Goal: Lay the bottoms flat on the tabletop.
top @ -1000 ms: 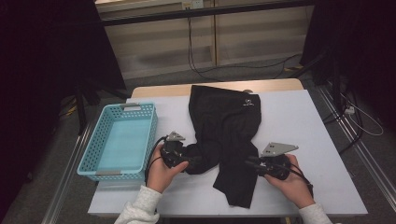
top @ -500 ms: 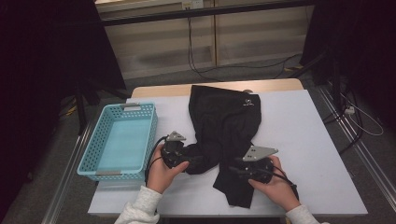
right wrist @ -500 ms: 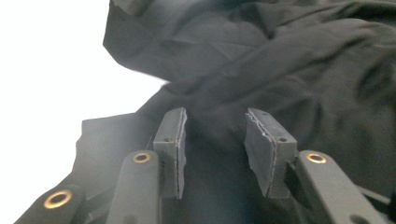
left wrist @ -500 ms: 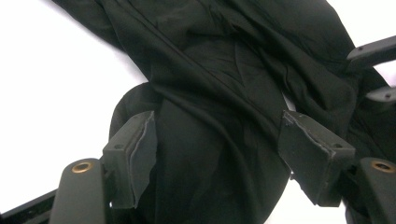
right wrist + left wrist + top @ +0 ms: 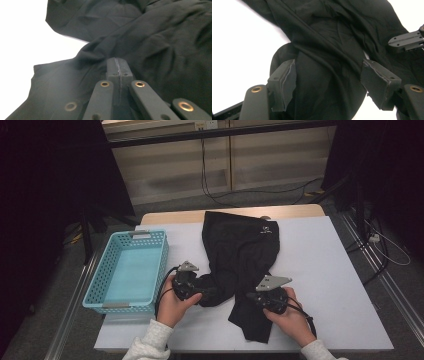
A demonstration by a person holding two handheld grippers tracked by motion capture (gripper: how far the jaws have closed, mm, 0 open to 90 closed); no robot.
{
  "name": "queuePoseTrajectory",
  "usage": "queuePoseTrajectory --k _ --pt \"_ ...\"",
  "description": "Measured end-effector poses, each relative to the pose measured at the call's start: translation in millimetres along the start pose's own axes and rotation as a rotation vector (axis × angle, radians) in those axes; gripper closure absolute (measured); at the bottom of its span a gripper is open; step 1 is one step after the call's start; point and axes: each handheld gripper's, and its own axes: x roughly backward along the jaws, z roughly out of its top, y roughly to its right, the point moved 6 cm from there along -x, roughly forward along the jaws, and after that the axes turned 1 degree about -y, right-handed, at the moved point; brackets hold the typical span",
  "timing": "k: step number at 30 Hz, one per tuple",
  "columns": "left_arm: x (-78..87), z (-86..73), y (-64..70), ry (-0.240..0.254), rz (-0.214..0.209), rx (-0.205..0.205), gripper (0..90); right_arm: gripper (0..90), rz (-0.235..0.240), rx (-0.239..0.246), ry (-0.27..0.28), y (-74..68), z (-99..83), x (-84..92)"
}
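Observation:
A black garment lies spread down the middle of the white table. My left gripper rests at the garment's lower left fold. In the left gripper view its jaws stand apart with a bunched fold of black cloth between the pads; they have been closing a little. My right gripper sits on the garment's lower right part. Its jaws have just closed, and in the right gripper view the pads meet, pinching a ridge of the cloth at their tip.
A light blue perforated basket stands at the table's left side, close to my left hand. Bare white table lies to the right of the garment and along the front edge. Dark floor and cables lie beyond the far edge.
My right hand has slid left from the bare table onto the garment's lower part. My left hand has stayed where it was.

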Motion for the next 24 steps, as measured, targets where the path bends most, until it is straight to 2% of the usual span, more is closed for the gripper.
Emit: queuePoseTrajectory --k 1,2,6,7,9,11,13,15,16,17,19,24 --pt "0.6 0.2 0.5 -0.005 -0.003 -0.01 29.3 90.0 0.002 -0.014 0.008 2.1 -0.4 3.5" --pt "0.6 1.0 2.1 -0.002 -0.011 -0.002 29.3 90.0 0.001 -0.022 0.013 4.8 -1.0 7.3" --pt "-1.7 0.6 2.3 -0.005 -0.009 -0.005 29.2 90.0 -0.03 -0.057 0.039 15.7 -2.3 18.5" --pt "-2.4 0.3 2.5 -0.005 -0.008 -0.002 29.1 86.9 -0.035 -0.056 0.047 16.4 -1.8 18.9" --pt "-3.2 0.2 1.5 -0.009 -0.003 -0.009 28.5 64.8 -0.053 -0.052 0.067 15.5 0.5 15.7" --pt "-4.1 0.1 1.3 -0.009 0.002 -0.012 27.7 64.2 -0.055 -0.035 0.058 11.6 1.5 8.8" --pt "-4.1 -0.5 0.8 -0.015 0.003 -0.019 27.2 59.7 -0.054 -0.027 0.048 6.5 3.3 0.8" --pt "-3.6 -0.6 0.5 -0.009 0.003 -0.009 27.3 63.6 -0.063 -0.007 0.015 2.1 3.4 -8.1" --pt "-3.1 -0.6 0.1 -0.007 0.013 -0.007 27.3 69.0 -0.091 0.008 -0.016 1.9 1.1 -12.6" --pt "-2.4 -0.6 -0.3 -0.007 0.004 -0.008 27.4 85.6 -0.102 0.011 0.0 2.3 1.5 -14.2" --pt "-1.1 -0.7 -0.5 -0.004 0.003 -0.006 27.5 88.4 -0.094 0.0 -0.002 3.5 2.0 -14.1" --pt "1.2 0.0 -0.7 0.002 0.001 -0.004 27.9 89.2 -0.07 -0.024 0.018 5.8 1.9 -9.9"
